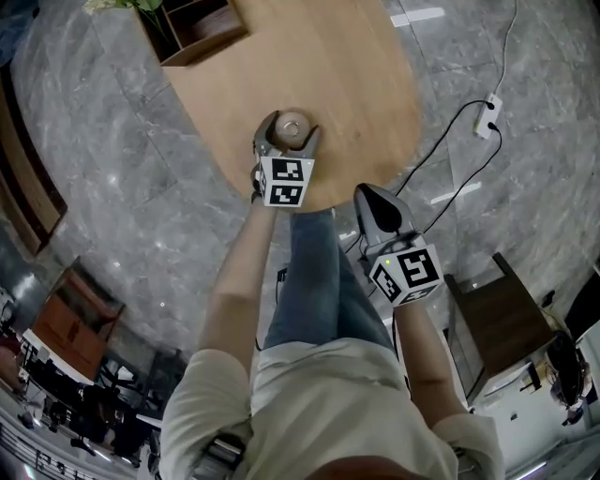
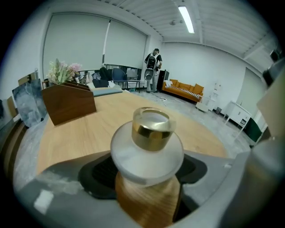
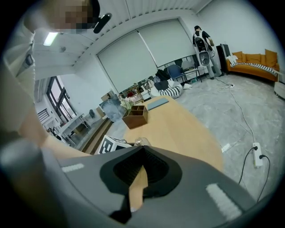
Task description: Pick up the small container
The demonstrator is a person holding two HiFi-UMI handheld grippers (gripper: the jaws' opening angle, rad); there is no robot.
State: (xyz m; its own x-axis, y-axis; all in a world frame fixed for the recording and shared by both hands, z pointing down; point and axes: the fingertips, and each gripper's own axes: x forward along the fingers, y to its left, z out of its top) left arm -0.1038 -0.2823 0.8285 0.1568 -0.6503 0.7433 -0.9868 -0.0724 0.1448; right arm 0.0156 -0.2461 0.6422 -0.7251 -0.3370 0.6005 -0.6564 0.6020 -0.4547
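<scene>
Glossy gold cap [image 2: 151, 130] and frosted white collar [image 2: 144, 158] top the small container [image 2: 148, 147] on a matt pale-wood desk [image 2: 84, 133]; polished grey stone floor [image 1: 112, 206] surrounds the desk.

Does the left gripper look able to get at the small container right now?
Probably yes: the small container stands between the open fingers of the left gripper, with nothing blocking it.

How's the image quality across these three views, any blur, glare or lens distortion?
Head view: fisheye bends the room's edges, and bright streaks glare off the polished floor. Left gripper view: the small container is so near that its lower body is soft, while its gold collar glints. Right gripper view: dark round vignette, fingers blurred up close.
</scene>
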